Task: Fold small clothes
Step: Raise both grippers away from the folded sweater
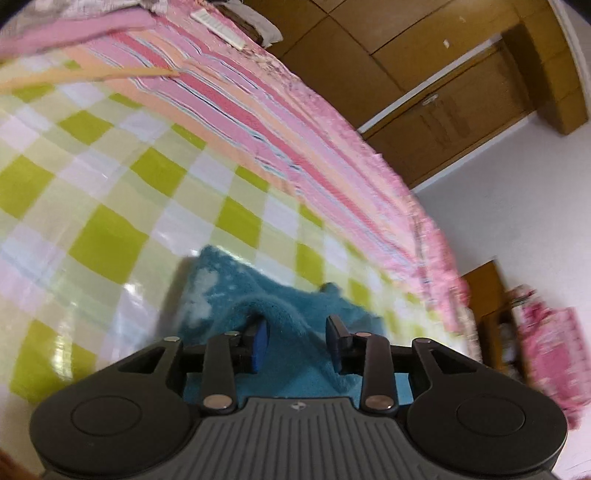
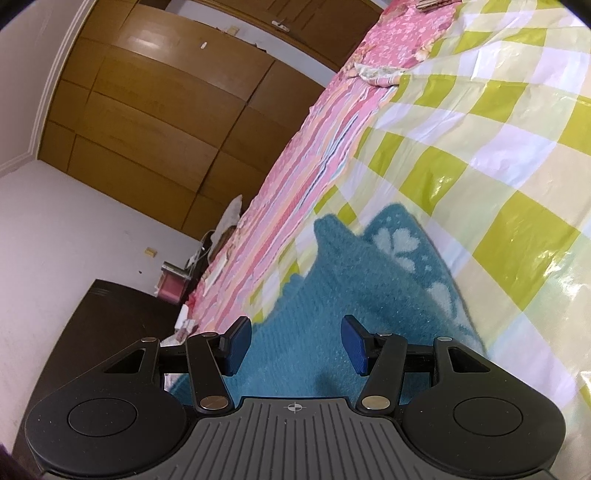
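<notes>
A small teal fuzzy garment [image 1: 236, 295] with pale flower marks lies on the green-and-white checked sheet [image 1: 110, 184]. My left gripper [image 1: 297, 341] is open, with a raised fold of the teal fabric running between its blue pads, which stand apart and do not pinch it. In the right wrist view the same garment [image 2: 369, 280] spreads below my right gripper [image 2: 295, 341], which is open and empty just above the cloth. The garment's near part is hidden under both grippers.
A pink striped bedspread [image 1: 280, 122] runs along the far side of the checked sheet [image 2: 480, 147]. Wooden wardrobe doors [image 2: 147, 110] and a white wall stand beyond. A dark cabinet [image 2: 110, 325] sits by the bed. A white remote [image 1: 218, 22] lies on the bedspread.
</notes>
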Tool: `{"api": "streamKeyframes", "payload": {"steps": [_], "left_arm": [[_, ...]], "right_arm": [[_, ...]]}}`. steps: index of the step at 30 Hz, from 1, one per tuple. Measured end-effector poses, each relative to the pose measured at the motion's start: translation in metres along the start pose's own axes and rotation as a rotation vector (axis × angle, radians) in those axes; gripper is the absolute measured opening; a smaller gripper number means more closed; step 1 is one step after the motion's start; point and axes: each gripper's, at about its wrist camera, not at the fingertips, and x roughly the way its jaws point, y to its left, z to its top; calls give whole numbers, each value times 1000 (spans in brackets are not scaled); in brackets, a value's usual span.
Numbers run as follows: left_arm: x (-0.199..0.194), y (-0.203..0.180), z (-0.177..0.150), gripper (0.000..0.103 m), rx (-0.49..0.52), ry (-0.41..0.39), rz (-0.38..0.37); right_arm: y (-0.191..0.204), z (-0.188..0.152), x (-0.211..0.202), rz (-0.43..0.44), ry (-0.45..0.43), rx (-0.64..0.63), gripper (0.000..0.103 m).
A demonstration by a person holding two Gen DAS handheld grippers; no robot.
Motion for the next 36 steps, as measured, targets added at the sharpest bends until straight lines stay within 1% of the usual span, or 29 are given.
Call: {"api": "streamKeyframes", "payload": {"steps": [2,3,4,6,8,10,12,14,15,18,20,21,24,27,30,34,35,36], "left_arm": [[-4,7,5,44,-64,-15,-59],[-9,8,8,44,-78,-41,-70],[-14,6,9,45,-64,-70,-60],[-22,-4,10,45,8,-113,3],[-26,-16,6,45,90,-136,60],[-28,-31,-6,46,208,-157,126],[-25,-46,-22,46,343,-180,216],[-18,-55,-37,46,442,-190,272],[-13,-57,-44,46,479,-187,294],[3,-61,-59,46,540,-178,344],[13,-61,-66,46,576,-180,393],[19,-60,-70,46,599,-184,426],[31,-52,-78,46,616,-186,532],[33,-38,-82,46,588,-193,584],[28,-25,-79,50,537,-193,566],[23,-19,-81,51,498,-192,553],[21,-19,-82,51,495,-192,551],[19,-19,-82,51,493,-191,549]], "right_arm": [[0,-1,1,-1,4,0,55],[1,0,1,-3,5,-4,55],[1,0,1,-4,7,-9,55],[1,-1,1,-7,9,-14,55],[2,-1,1,-7,8,-19,55],[3,-1,0,-12,0,-26,55],[5,-1,-2,-21,-14,-43,55],[11,-2,-5,-62,-33,-102,54],[15,-2,-6,-90,-39,-137,54],[22,-2,-6,-157,-39,-233,47],[27,-3,-3,-200,-33,-296,41],[28,-4,-2,-216,-29,-322,41],[31,-8,8,-279,-11,-407,38],[31,-12,16,-326,-3,-462,31],[30,-13,20,-367,-5,-495,23],[25,-12,26,-437,-11,-514,3],[24,-13,27,-449,-13,-523,0],[22,-13,28,-460,-18,-532,0]]}}
